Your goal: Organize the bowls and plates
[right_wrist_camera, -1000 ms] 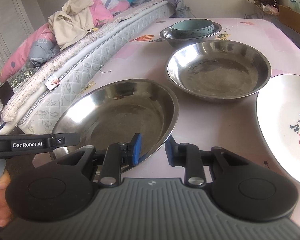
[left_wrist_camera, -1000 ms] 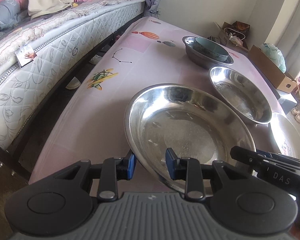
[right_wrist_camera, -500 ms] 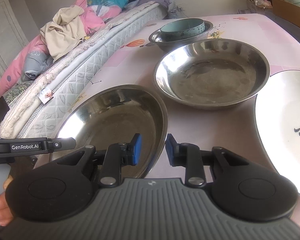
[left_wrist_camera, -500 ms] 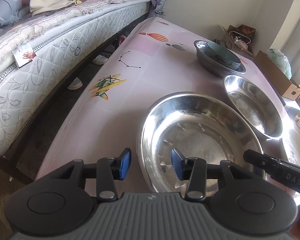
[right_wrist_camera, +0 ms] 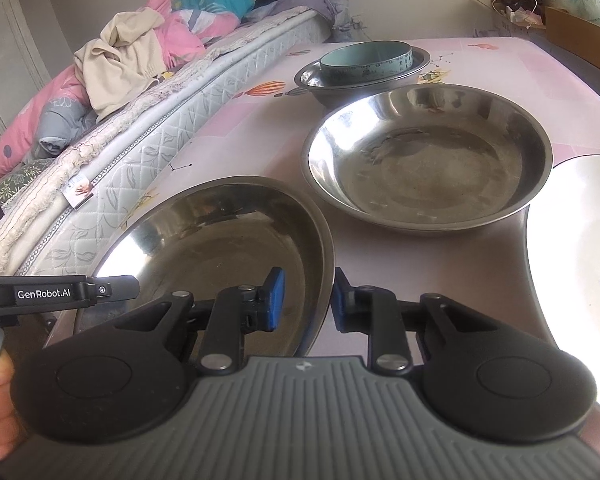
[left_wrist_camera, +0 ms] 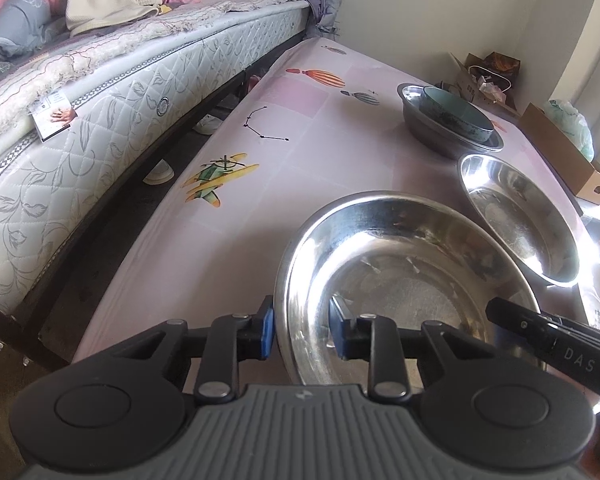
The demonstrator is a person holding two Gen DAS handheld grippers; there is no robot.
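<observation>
Lower middle of both wrist views: near steel basin (left_wrist_camera: 404,280), each rim side sitting between a pair of jaws.
Left gripper (left_wrist_camera: 302,328): jaws closing on the basin's left rim; pads (left_wrist_camera: 266,330) not clearly pressing yet, so not a firm grasp.
Right gripper (right_wrist_camera: 306,300): jaws closing on the basin's right rim; outer pad (right_wrist_camera: 339,300) looks to be against the wall, inner one (right_wrist_camera: 275,300) a touch off.
Task things: second steel basin (right_wrist_camera: 424,156) centre-right of right view, just beside the near one; blue ceramic bowl (right_wrist_camera: 366,60) nested in a small steel bowl (right_wrist_camera: 360,80) upper centre; white plate (right_wrist_camera: 576,264) at right frame edge.
Step in hand: two-sided pinch on near basin, likely to lift and stack it into the second basin.
Doing it well: finish both pinches before lifting, bite deep over the rolled rim, raise both sides level; thin slick steel may slip or tilt.
Edges: basin sits close to the desk (left_wrist_camera: 260,184) near edge; bed (left_wrist_camera: 100,100) in left of frame beyond a floor gap.
Open room: bare desk left of the basins; tight on the right toward the plate.
</observation>
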